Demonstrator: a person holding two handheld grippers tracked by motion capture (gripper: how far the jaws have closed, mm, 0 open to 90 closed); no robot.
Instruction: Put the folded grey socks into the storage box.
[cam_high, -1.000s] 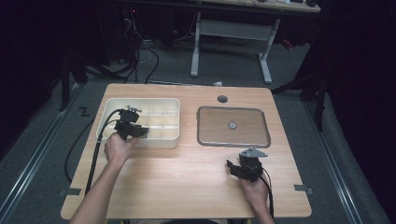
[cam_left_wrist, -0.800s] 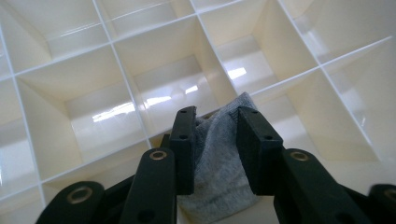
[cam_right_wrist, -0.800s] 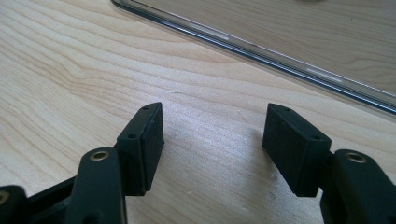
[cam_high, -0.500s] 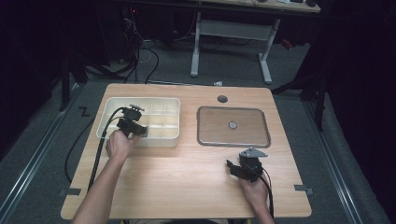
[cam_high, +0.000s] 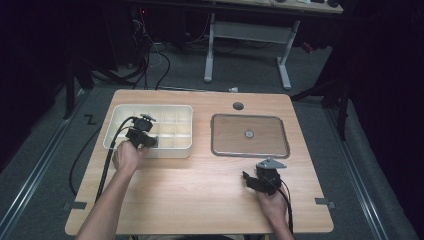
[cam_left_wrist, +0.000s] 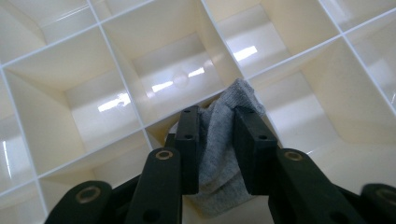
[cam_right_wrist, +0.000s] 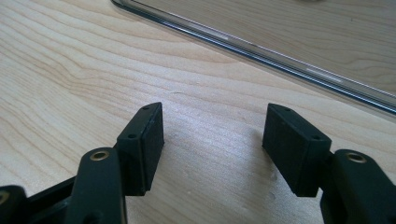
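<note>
1. High view: the left gripper (cam_high: 150, 141) hangs over the near edge of the cream divided organiser box (cam_high: 114, 131) at the table's (cam_high: 200, 200) left half; the right gripper (cam_high: 251, 180) rests low over bare wood near the front right, just in front of the clear lid (cam_high: 220, 150) with its small centre knob (cam_high: 248, 134); the two hands are well apart, so the right one can stay parked where it is.

2. Left gripper view: the jaws have just been closing, and a grey sock (cam_left_wrist: 219, 140) stands bunched between the two pads (cam_left_wrist: 189, 149); the fabric bulges above and below them, so I judge the pinch to be on; the sock sits in a compartment on the near row, its top fold leaning against the divider wall (cam_left_wrist: 219, 91); to do this step well, take the cloth mid-bunch and not by a loose edge, keep the pads clear of the dividers so that plastic is not caught with the sock, and lift straight up out of the cell until the trailing end is free of the walls; a sideways pull would likely drag the light box along.

3. Right gripper view: the jaws stand spread with nothing between them, only wood grain beneath, and the lid's rim (cam_right_wrist: 280, 60) runs across just ahead; if the box shifts during the lift, this hand is the one free to steady its wall.
</note>
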